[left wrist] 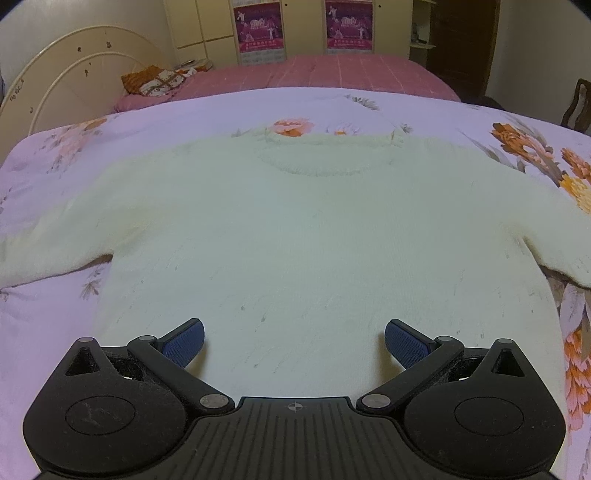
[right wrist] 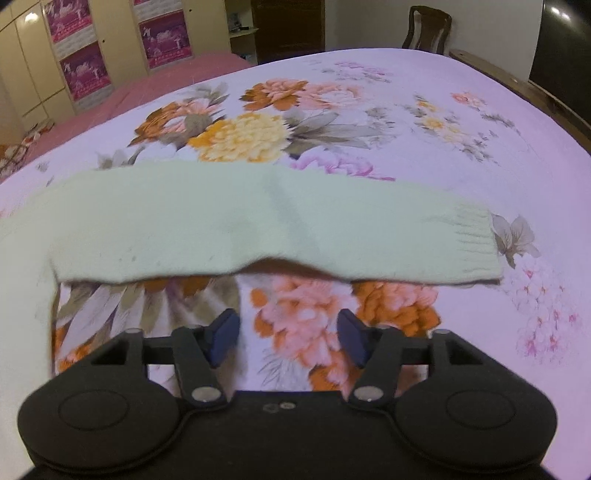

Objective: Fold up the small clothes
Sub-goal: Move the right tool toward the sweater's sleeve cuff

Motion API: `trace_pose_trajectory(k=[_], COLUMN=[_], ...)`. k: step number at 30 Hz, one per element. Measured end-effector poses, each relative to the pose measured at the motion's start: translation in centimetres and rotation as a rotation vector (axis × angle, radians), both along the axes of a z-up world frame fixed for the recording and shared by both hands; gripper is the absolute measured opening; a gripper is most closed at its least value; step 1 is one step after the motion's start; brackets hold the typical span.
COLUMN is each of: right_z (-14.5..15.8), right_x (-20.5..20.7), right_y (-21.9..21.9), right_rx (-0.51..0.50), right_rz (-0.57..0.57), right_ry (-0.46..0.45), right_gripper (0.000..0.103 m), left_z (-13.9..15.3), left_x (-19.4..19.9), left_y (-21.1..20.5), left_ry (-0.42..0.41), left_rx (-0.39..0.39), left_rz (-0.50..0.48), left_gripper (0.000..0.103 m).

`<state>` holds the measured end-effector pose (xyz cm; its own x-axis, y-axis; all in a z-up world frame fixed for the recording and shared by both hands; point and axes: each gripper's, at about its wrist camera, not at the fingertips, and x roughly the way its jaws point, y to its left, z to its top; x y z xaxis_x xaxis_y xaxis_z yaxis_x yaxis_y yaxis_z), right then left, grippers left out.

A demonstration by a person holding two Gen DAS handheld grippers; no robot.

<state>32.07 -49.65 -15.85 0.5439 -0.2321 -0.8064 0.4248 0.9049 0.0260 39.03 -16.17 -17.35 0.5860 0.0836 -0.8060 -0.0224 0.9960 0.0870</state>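
Note:
A small cream knit sweater (left wrist: 295,229) lies flat and spread out on a floral bedspread (left wrist: 110,125), neckline away from me, both sleeves out to the sides. My left gripper (left wrist: 294,343) is open and empty, hovering over the sweater's lower hem area. In the right wrist view the sweater's right sleeve (right wrist: 258,225) stretches across the bed, its ribbed cuff (right wrist: 476,243) at the right. My right gripper (right wrist: 288,338) is open and empty, just short of the sleeve's near edge, above the bedspread (right wrist: 406,122).
A pink quilted bed (left wrist: 314,74) with a patterned pillow (left wrist: 159,79) lies beyond, next to a cream headboard (left wrist: 66,74). Wardrobes with magenta posters (left wrist: 258,29) line the back wall. A wooden chair (right wrist: 426,33) and the bed's wooden frame (right wrist: 517,88) stand at the right.

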Motion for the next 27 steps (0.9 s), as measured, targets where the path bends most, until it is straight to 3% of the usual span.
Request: trace_pose_trajectory(k=[17, 27], right_z=[0.5, 0.8], right_x=[0.7, -2.8], right_y=[-6.6, -8.2], right_rx=[0.15, 0.251], right_rz=[-0.159, -0.184], right_ry=[-0.157, -0.123], right_gripper=[0.073, 0.075], left_z=[0.5, 0.4], left_x=[1.0, 1.4], left_y=[0.5, 0.5], left_ry=[-0.013, -0.008], left_rx=[0.027, 0.022], left_rz=[0.017, 0.017], left_gripper=[0.103, 0.103])
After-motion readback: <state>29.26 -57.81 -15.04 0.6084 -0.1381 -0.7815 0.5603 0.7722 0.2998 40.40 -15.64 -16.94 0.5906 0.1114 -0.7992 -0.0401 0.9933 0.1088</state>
